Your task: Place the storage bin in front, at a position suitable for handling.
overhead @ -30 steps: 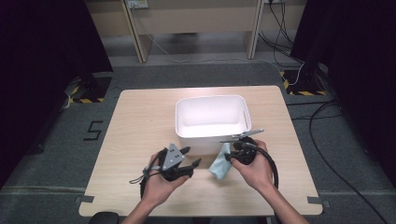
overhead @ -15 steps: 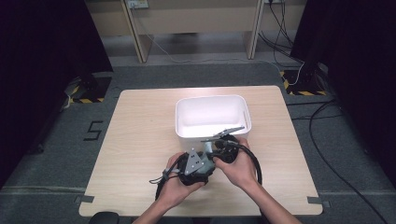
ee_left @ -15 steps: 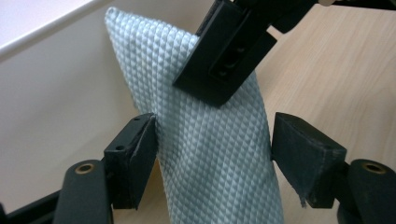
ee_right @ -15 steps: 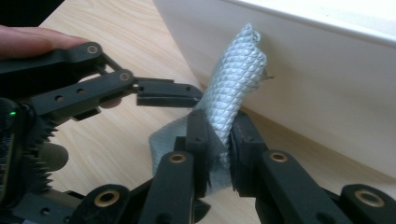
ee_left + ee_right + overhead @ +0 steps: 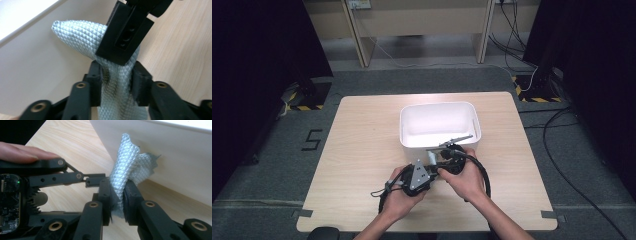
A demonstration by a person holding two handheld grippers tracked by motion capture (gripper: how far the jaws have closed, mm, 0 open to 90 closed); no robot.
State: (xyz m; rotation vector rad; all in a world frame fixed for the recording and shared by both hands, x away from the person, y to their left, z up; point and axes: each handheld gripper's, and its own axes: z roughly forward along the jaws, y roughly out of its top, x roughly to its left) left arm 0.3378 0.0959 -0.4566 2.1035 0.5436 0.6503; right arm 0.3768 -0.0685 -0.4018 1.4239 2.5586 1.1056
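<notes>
With both claws meeting on the same piece, the left claw (image 5: 116, 83) has just been closing and its pads now pinch the pale, diamond-textured cloth (image 5: 82, 35) from both sides, while the right claw (image 5: 117, 195) clamps that cloth too, a fold bunched between its jaws. The cloth hangs between them just above the surface (image 5: 362, 145), right against the near wall of the white tub (image 5: 439, 122). It looks like a two-handed regrasp; next, by the look of it, they draw apart to spread the cloth.
</notes>
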